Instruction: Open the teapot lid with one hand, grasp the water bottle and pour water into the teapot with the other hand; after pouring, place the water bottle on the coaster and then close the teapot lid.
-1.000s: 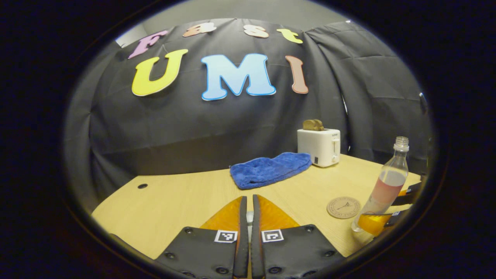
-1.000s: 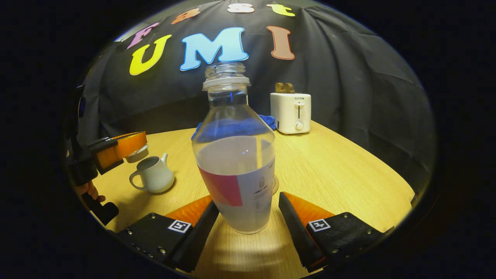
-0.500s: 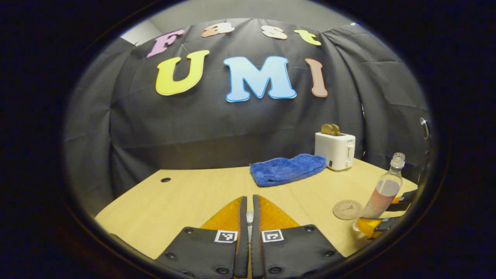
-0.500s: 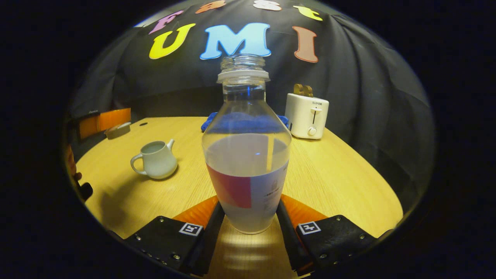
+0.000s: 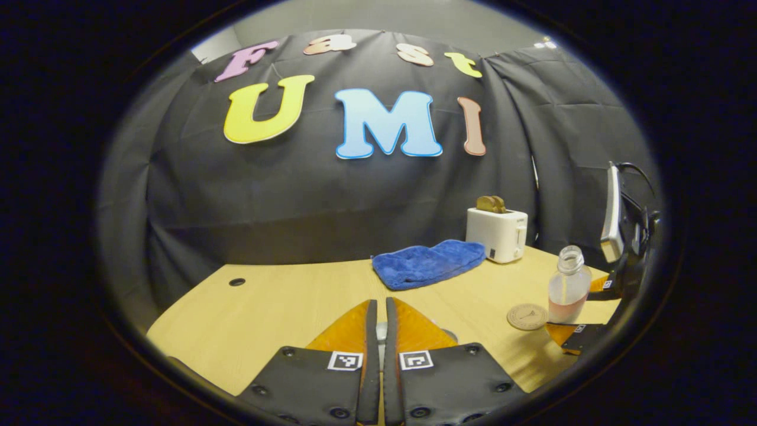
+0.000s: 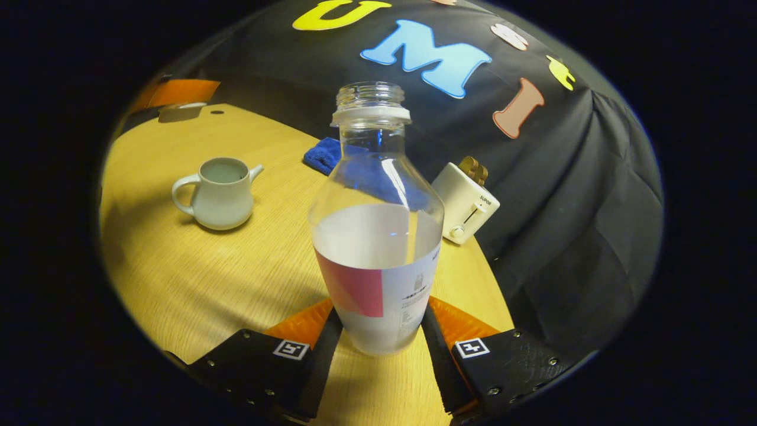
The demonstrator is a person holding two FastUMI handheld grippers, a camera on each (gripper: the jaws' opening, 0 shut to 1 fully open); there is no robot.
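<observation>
My right gripper (image 6: 378,319) is shut on the lower body of the clear water bottle (image 6: 378,236), which is uncapped and about half full. The white teapot (image 6: 217,192) stands open on the table to the bottle's left, in the right gripper view. Beyond it, my left gripper (image 6: 177,94) holds the teapot lid (image 6: 180,111) above the table. In the left gripper view my left gripper (image 5: 378,305) is shut, with a sliver of the lid (image 5: 381,332) between its fingers. At far right there, the bottle (image 5: 568,284) stands just behind the round coaster (image 5: 527,316).
A white toaster (image 5: 497,234) with bread in it stands at the back of the wooden table (image 5: 284,307), next to a blue towel (image 5: 429,263). The toaster (image 6: 467,201) and towel (image 6: 322,155) lie behind the bottle. The table edge runs close on the right.
The right gripper's fingers closed on the bottle, then that view rolled so the table now slants. The left gripper drew back from the teapot with the lid.
</observation>
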